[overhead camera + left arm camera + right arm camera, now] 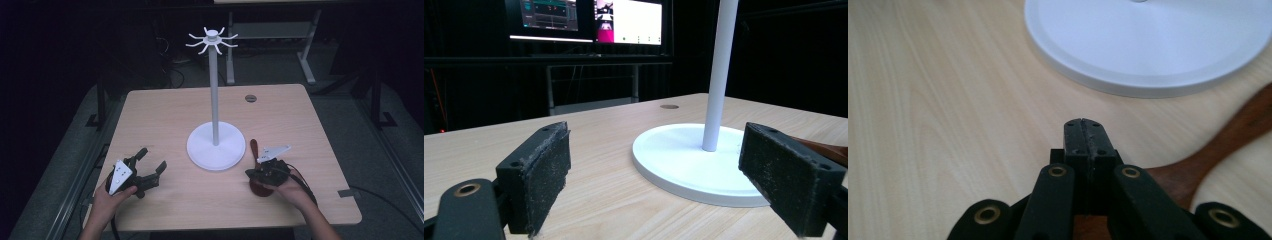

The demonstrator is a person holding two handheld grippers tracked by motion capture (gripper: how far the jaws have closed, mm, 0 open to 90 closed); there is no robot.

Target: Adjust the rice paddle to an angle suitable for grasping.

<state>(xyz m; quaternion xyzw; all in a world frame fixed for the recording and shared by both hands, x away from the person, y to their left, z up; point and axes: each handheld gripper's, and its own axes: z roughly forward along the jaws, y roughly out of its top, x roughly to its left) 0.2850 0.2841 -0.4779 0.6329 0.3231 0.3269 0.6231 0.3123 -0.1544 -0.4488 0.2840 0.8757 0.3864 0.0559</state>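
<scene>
A white stand (216, 145) with a round base, a tall pole and a ring of hooks at the top (212, 40) rises from the middle of the wooden table (165, 110). A dark wooden spoon (254, 147) lies just right of the base, its handle pointing away. My right gripper (248, 174) hovers over the spoon's bowl end, its jaws shut pad to pad (1084, 125) with nothing between them; the spoon (1228, 135) runs beneath. My left gripper (152, 159) rests at the front left, open and empty (659, 175), facing the stand's base (689, 160).
A round cable grommet (250, 98) sits near the table's far edge. Lit monitors (589, 20) stand on a dark desk beyond. Another desk's frame (270, 35) stands behind the table. Bare tabletop stretches left of the stand.
</scene>
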